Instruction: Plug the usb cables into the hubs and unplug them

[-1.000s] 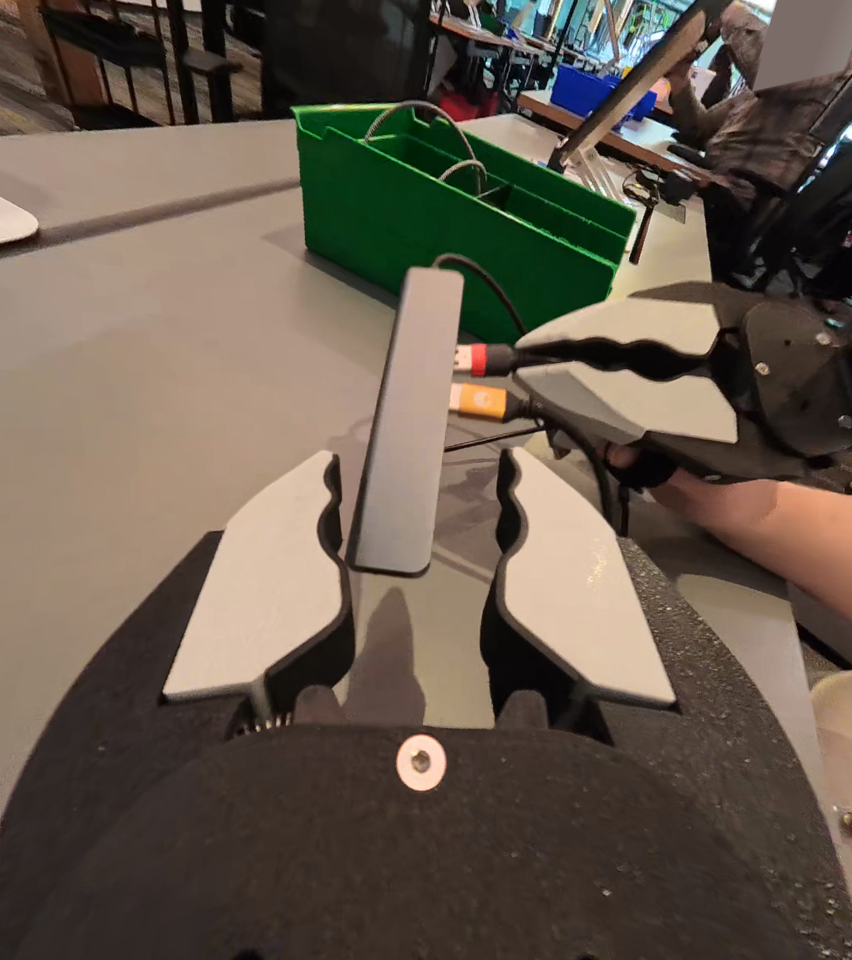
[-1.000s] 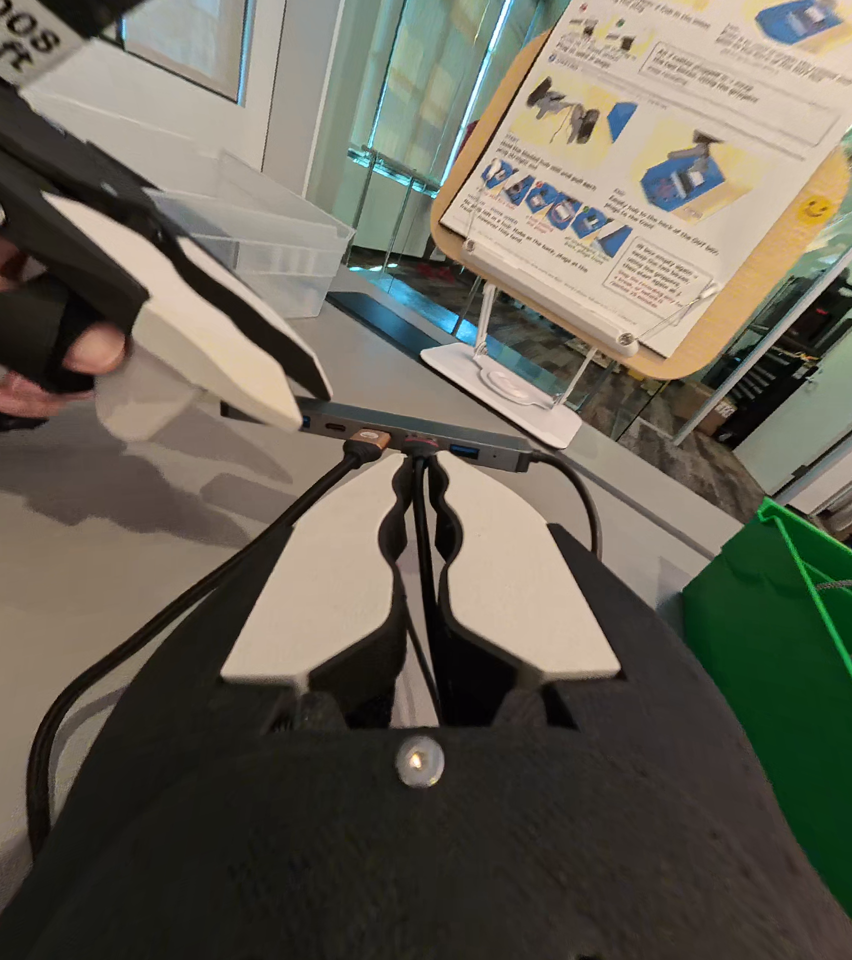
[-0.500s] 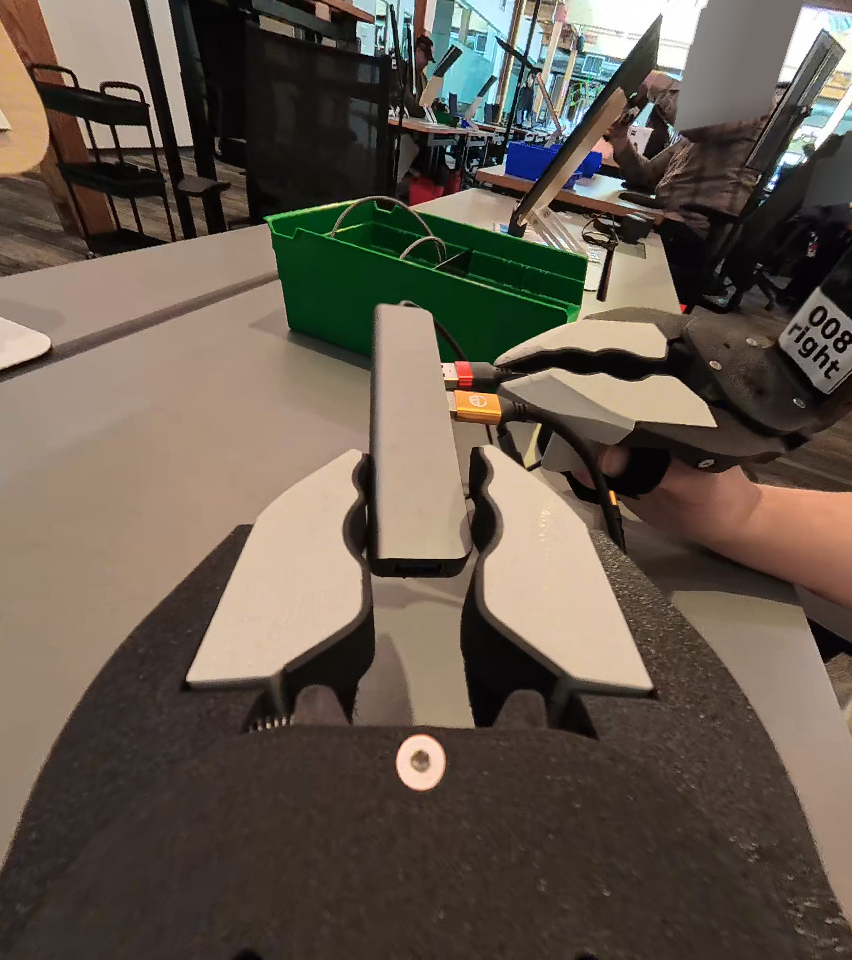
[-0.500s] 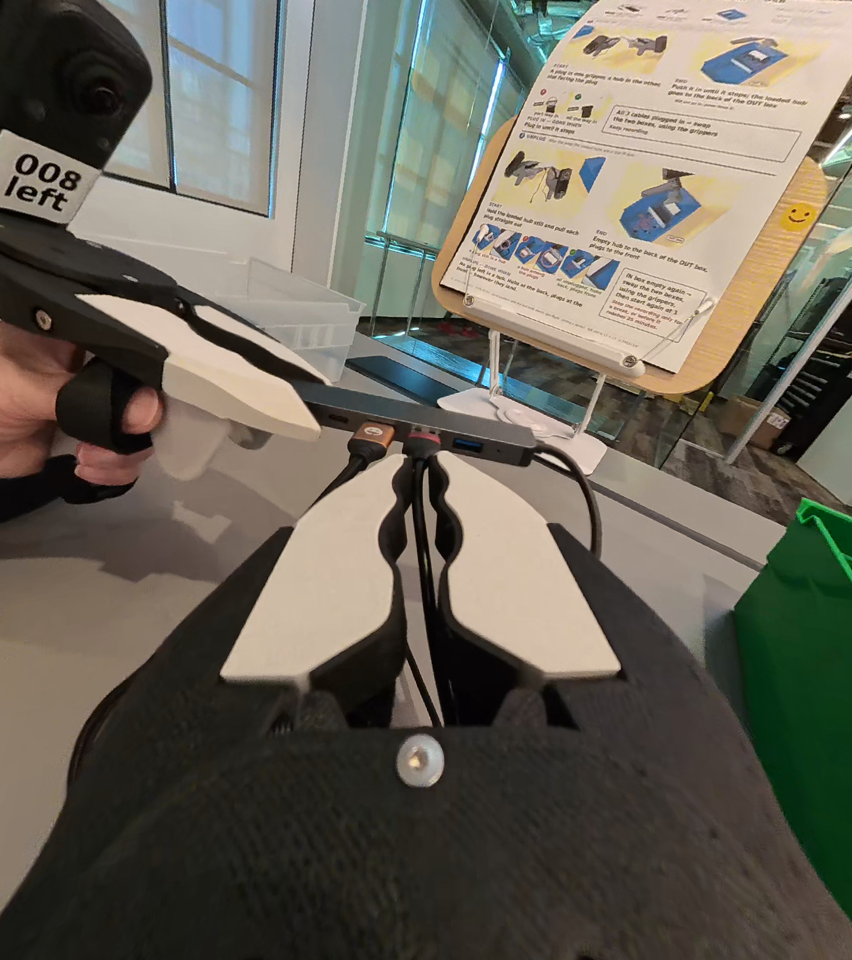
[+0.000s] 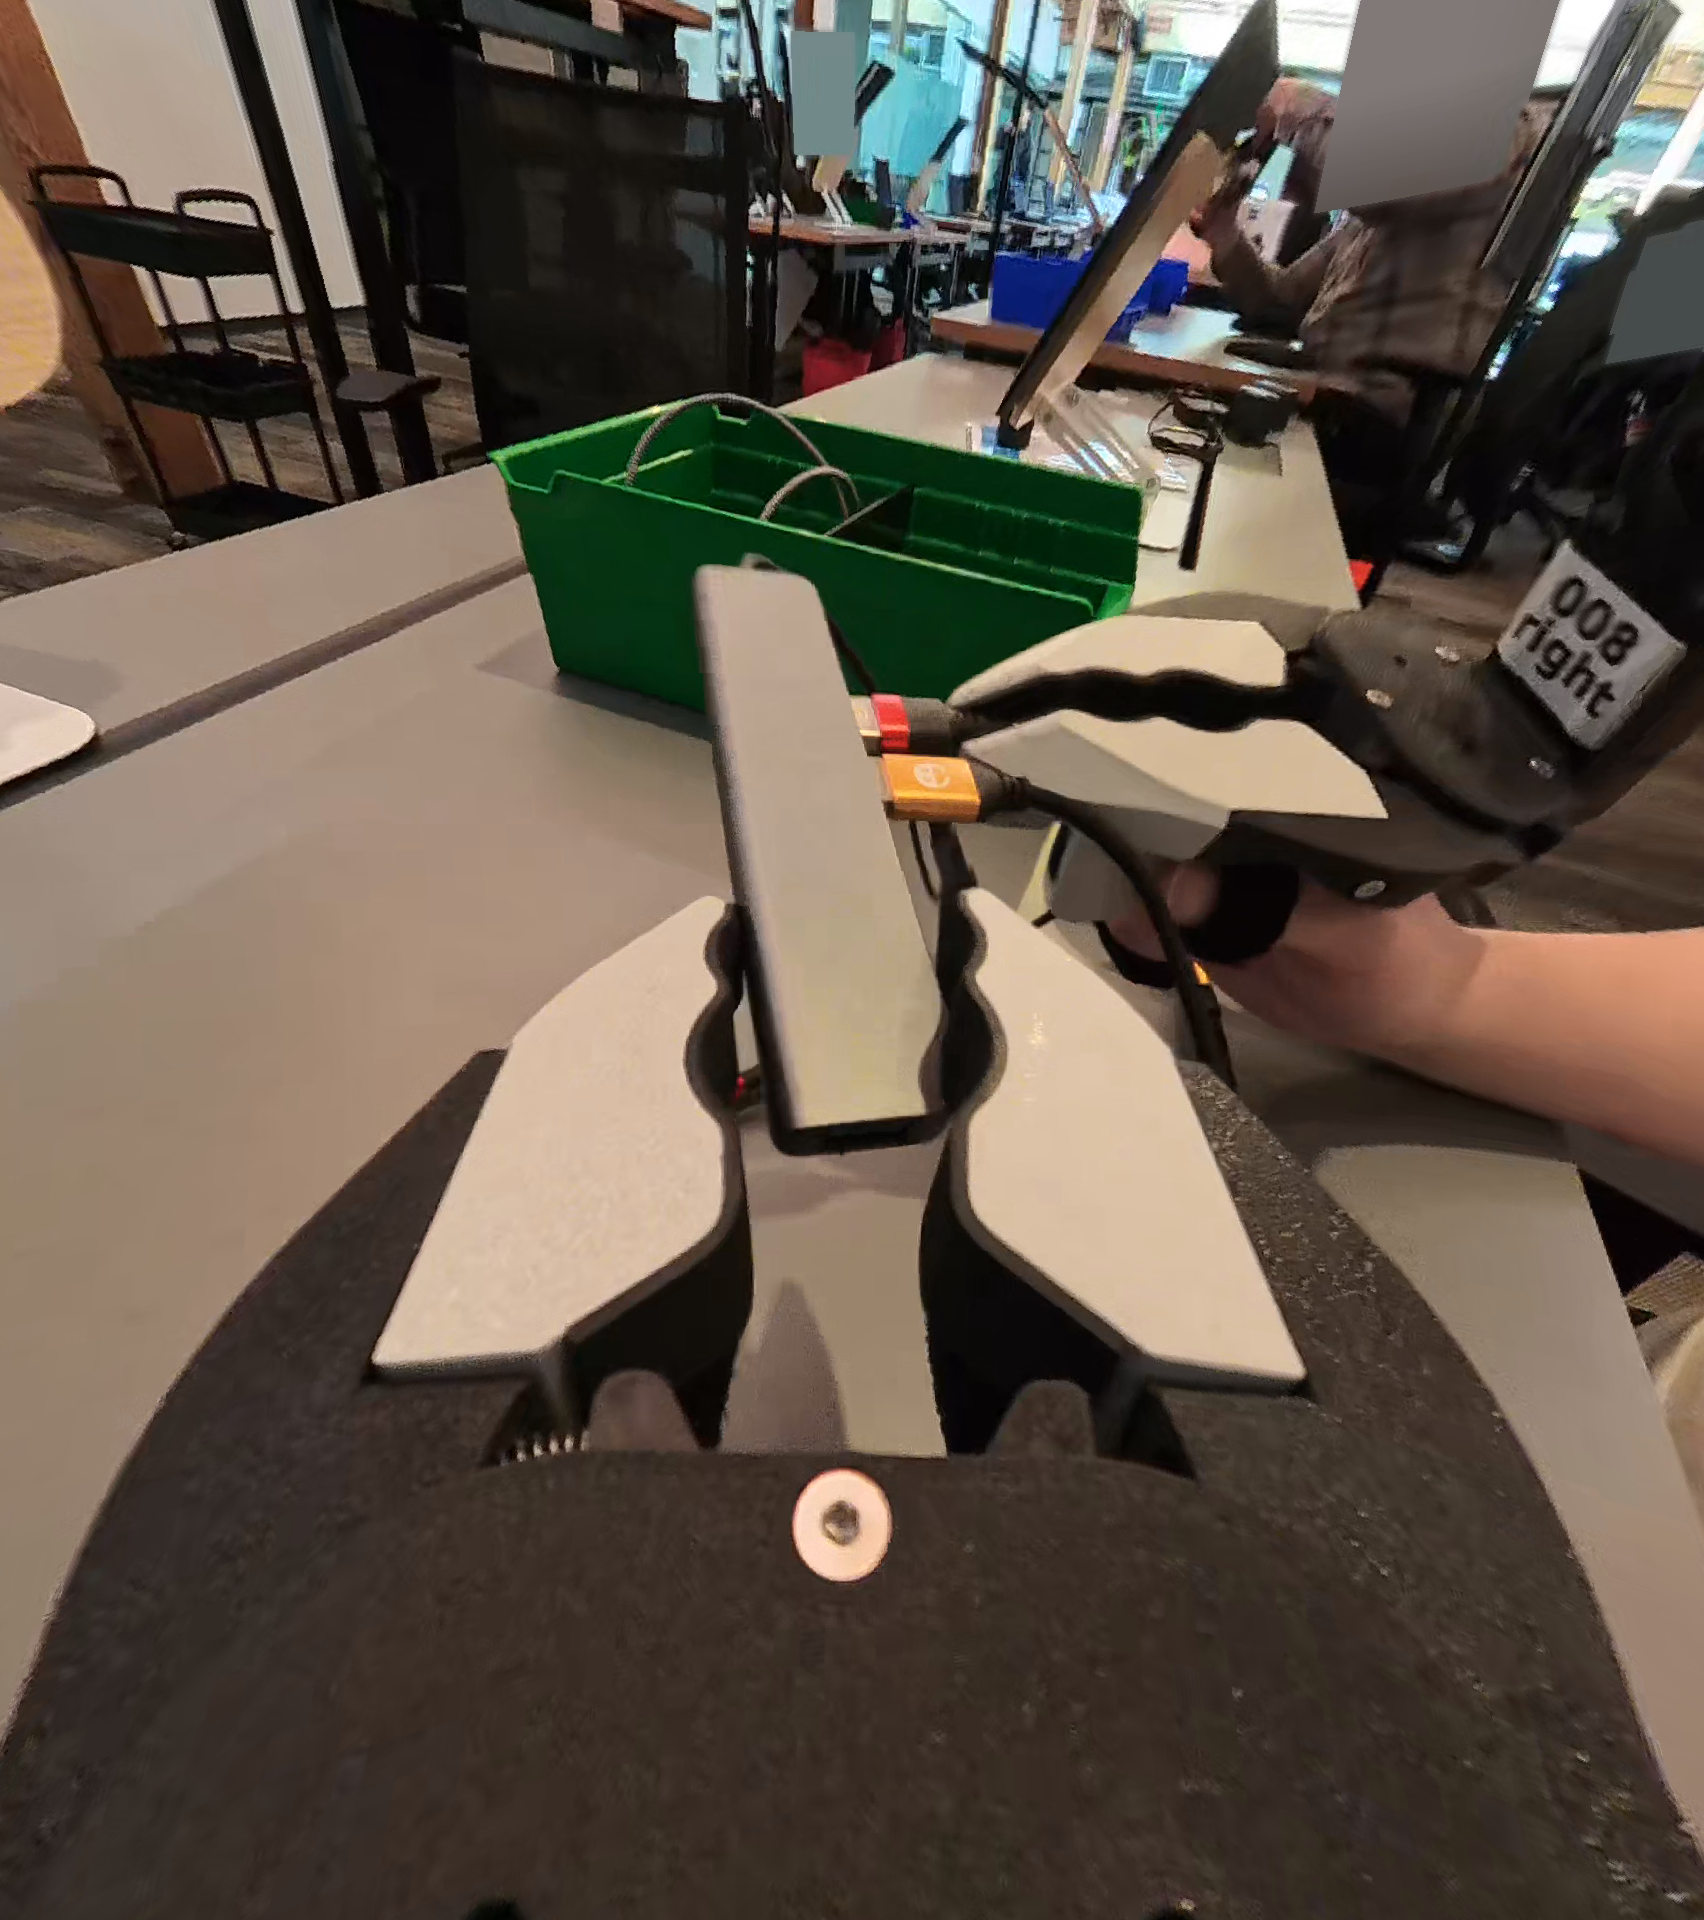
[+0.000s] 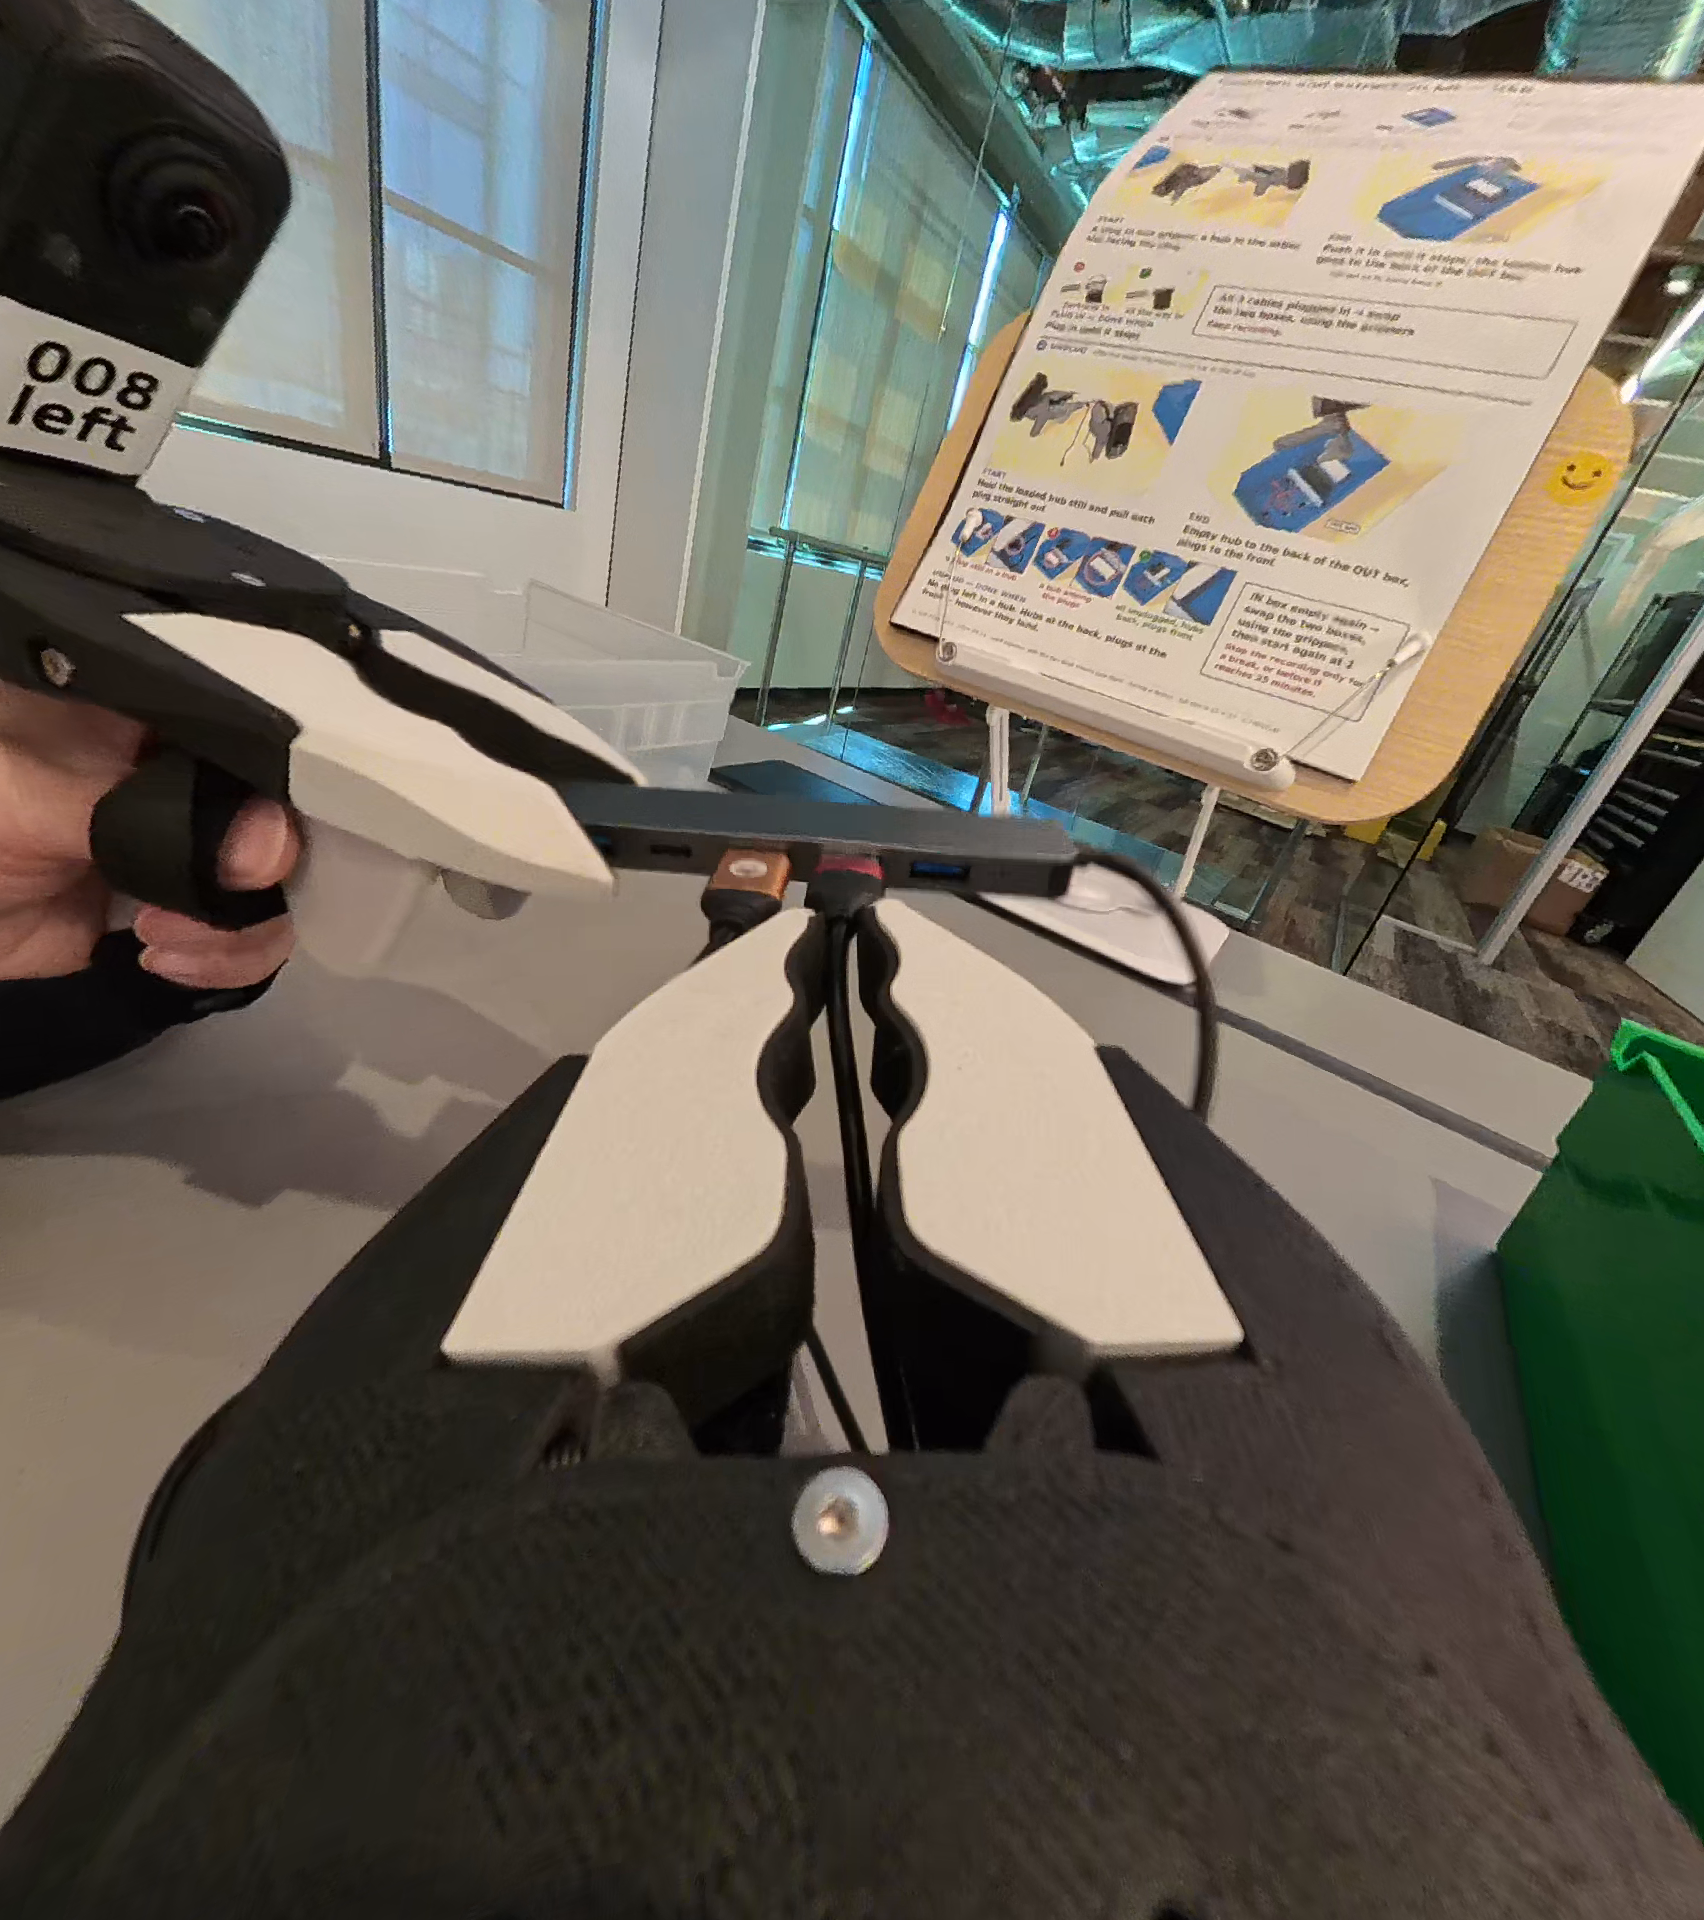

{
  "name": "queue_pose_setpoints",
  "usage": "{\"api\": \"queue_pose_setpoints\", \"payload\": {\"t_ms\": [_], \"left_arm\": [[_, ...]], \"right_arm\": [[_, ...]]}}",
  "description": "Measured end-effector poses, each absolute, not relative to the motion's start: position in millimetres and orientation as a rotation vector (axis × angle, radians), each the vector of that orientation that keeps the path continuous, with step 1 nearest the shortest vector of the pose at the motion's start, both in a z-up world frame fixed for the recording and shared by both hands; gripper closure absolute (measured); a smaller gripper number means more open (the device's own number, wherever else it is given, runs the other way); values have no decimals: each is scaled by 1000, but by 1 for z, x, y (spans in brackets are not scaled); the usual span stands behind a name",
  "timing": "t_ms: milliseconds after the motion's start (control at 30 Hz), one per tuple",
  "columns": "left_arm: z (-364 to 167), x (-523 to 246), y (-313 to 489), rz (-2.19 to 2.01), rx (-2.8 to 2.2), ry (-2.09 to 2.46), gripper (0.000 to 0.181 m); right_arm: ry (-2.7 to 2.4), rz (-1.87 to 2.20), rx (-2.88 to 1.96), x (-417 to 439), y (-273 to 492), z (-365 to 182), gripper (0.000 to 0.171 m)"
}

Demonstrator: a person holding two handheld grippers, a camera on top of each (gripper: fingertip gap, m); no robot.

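Since a second ago, my left gripper [image 5: 832,1023] has closed around the near end of the slim dark-grey metal hub [image 5: 806,831], now lifted off the grey table [image 5: 256,831]. My right gripper [image 6: 832,940] pinches the black cable behind the red-collared plug [image 6: 846,868]; the orange plug [image 5: 931,788] sits beside it. Seating depth is unclear, probably full. Next: pull straight out.

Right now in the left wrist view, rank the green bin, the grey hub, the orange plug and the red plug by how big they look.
1. green bin
2. grey hub, though it sits nearer the camera, held in the left tongs
3. orange plug
4. red plug, close to the orange; right tongs partly hide it
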State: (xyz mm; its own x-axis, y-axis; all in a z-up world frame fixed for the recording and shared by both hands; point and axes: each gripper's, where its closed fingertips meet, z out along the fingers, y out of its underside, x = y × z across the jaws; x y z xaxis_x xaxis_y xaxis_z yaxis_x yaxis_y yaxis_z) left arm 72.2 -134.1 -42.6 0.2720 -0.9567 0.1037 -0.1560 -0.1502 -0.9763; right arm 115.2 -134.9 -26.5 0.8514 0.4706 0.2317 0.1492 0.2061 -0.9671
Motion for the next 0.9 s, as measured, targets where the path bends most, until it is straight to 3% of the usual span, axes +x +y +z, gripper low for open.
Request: {"api": "queue_pose_setpoints", "payload": {"t_ms": [433,633,900], "left_arm": [[-18,71,-136,-1065,-1440,944,148],[-27,77,-132,-888,-1428,980,141],[-36,76,-128,-760,-1438,1039,144]], "right_arm": [[-548,298,-1338,113,-138,-22,165],[-567,288,-1328,108,-139,-23,165],[-557,332,-1348,108,-139,-25,165]]}}
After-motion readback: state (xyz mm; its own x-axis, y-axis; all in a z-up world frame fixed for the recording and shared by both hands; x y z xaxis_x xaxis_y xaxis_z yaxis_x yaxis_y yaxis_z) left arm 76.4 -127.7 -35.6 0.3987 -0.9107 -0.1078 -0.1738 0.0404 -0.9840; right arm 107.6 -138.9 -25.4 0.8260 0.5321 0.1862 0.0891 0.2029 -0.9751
